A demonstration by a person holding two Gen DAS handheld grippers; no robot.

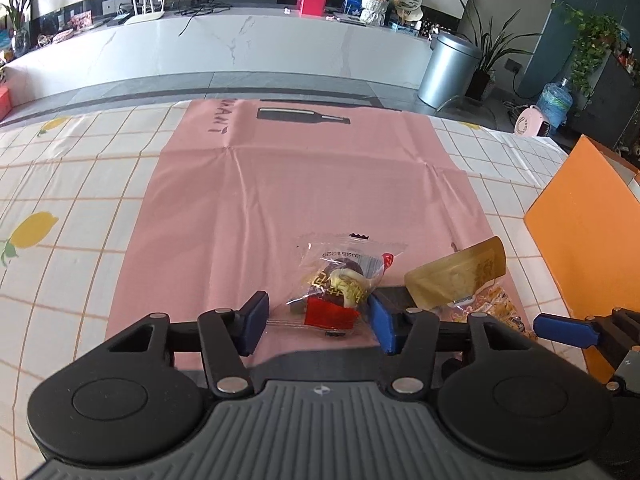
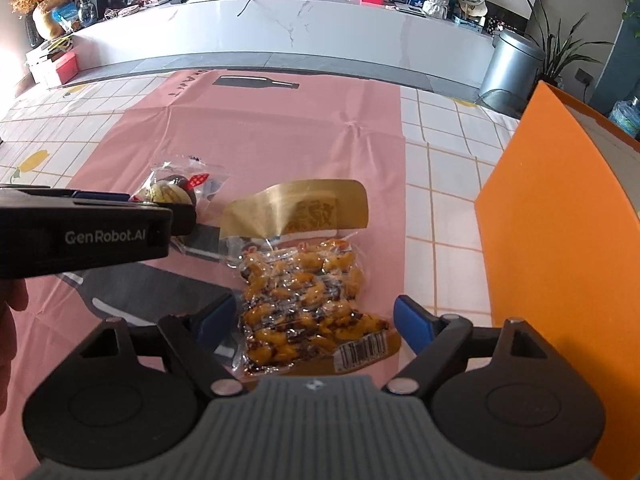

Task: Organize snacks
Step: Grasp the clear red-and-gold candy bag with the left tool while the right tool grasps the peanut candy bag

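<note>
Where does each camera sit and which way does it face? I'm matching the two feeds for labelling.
Left wrist: on the left gripper, facing forward over the pink plastic sheet at the small clear-wrapped snack packet between its open blue fingers; the right gripper's finger shows at the right edge.
Right wrist: on the right gripper, open around the gold-topped vacuum pack of yellow snacks; the left gripper and a bit of hand show at left.
Shared: both snacks, the sheet, the orange box.

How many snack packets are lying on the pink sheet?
2. A small clear packet lies between the open fingers of the left gripper. A larger gold-topped packet lies between the open fingers of the right gripper. The grippers may hide others.
</note>
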